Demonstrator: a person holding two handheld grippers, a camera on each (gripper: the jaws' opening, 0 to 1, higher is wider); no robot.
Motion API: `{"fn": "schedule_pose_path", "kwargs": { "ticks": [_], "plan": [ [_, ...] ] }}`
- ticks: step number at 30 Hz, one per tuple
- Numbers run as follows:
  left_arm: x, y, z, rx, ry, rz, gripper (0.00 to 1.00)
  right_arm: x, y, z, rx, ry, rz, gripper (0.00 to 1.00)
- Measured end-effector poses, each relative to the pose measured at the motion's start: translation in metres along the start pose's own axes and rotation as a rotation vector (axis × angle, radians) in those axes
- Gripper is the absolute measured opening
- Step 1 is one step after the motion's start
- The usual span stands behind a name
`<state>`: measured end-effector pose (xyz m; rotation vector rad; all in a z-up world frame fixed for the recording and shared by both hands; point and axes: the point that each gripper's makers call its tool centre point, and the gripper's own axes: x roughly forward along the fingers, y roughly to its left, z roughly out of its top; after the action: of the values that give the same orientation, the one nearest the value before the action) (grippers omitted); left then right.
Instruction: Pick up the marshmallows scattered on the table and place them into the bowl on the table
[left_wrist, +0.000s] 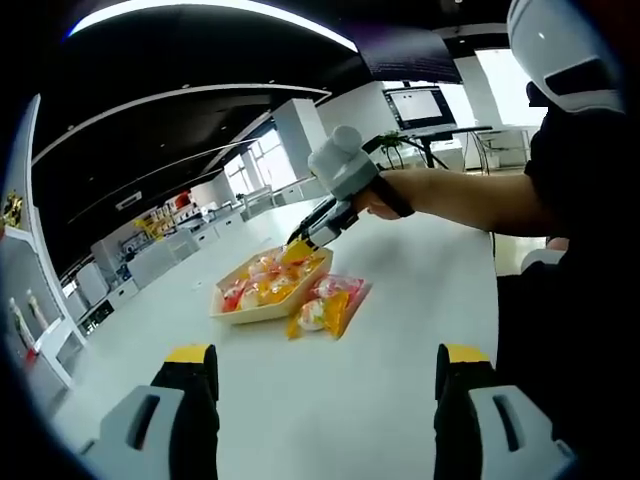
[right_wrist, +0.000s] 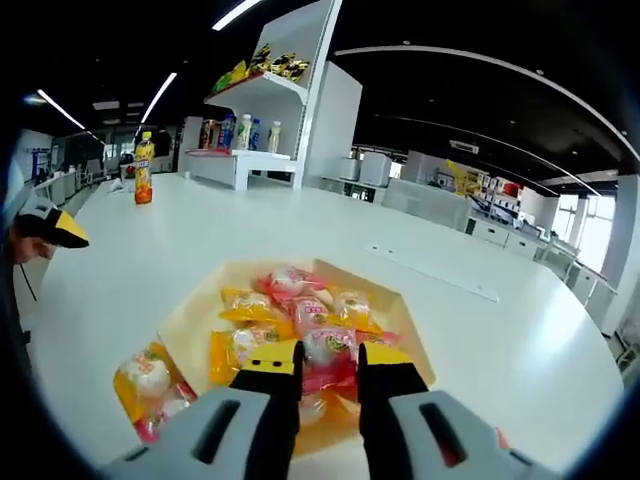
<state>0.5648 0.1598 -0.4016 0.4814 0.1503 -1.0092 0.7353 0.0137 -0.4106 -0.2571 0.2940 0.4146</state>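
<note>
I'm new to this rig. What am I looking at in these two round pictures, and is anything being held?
A person holds a two-fingered gripper in each hand; each carries a camera looking along its fingers. In the left gripper view, the left gripper hangs open over the white table, empty, while the right gripper reaches over the bowl. In the right gripper view, its fingers pinch a pink marshmallow packet above the bowl's wrapped marshmallows. One packet lies on the table beside the bowl.

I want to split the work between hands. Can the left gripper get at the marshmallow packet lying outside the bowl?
Probably yes: the left gripper is open, bare table lies between it and the packet beside the bowl.
</note>
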Motion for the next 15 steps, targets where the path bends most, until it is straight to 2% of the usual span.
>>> {"fn": "schedule_pose_path", "kwargs": {
  "ticks": [7, 11, 15],
  "plan": [
    [-0.0008, 0.0004, -0.0005, 0.001, 0.002, 0.002, 0.89, 0.0001, 0.0018, 0.0005, -0.003, 0.001, 0.010, 0.22],
    [-0.0013, 0.0005, 0.0009, 0.004, -0.001, 0.003, 0.89, -0.0015, -0.0020, 0.0043, -0.044, -0.022, -0.008, 0.34],
    [-0.0015, -0.0007, 0.0016, 0.010, 0.001, 0.002, 0.89, -0.0078, -0.0082, 0.0067, -0.040, -0.042, -0.036, 0.35]
  ]
}}
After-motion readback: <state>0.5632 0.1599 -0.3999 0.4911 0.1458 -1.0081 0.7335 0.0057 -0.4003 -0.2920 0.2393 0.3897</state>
